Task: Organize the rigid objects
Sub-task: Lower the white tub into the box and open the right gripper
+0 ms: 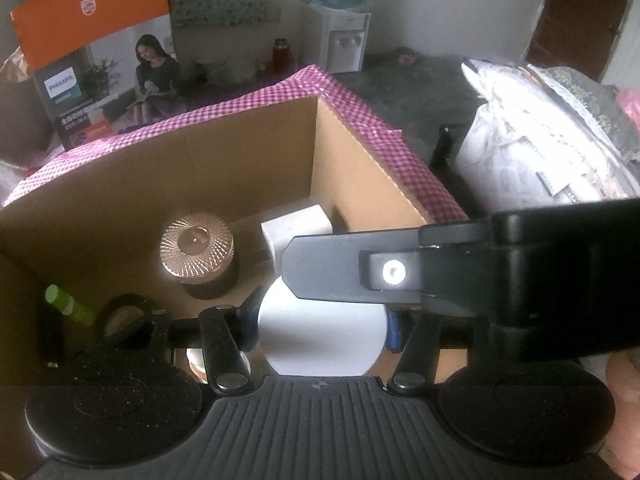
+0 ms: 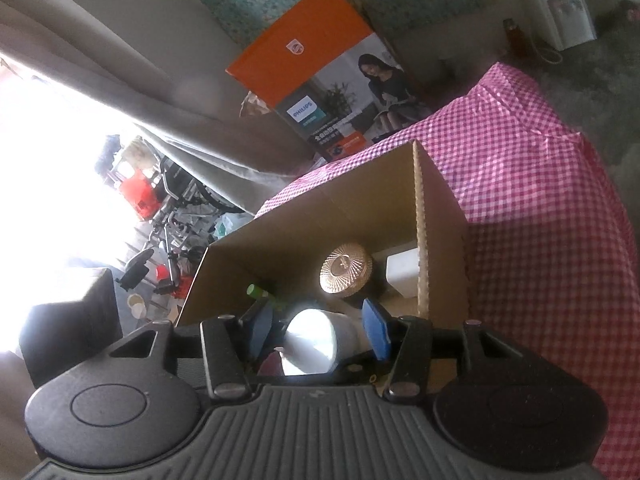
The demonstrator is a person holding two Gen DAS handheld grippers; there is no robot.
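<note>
A white cylinder [image 1: 320,340] sits between the blue pads of my left gripper [image 1: 322,326], which touch both its sides, just above the open cardboard box [image 1: 240,168]. In the right wrist view the same white cylinder [image 2: 316,340] lies between the pads of my right gripper [image 2: 318,330], over the box [image 2: 440,216]. One black finger of the right gripper crosses the cylinder's top in the left wrist view. Inside the box stand a gold-lidded jar [image 1: 196,246], a white block [image 1: 298,224], a green-capped tube [image 1: 64,302] and a dark ring [image 1: 124,312].
The box rests on a pink checkered cloth [image 2: 540,200]. Behind it leans an orange and white product carton [image 1: 92,60]. A water dispenser [image 1: 344,40] stands at the far wall, and a pile of bedding [image 1: 540,140] lies to the right.
</note>
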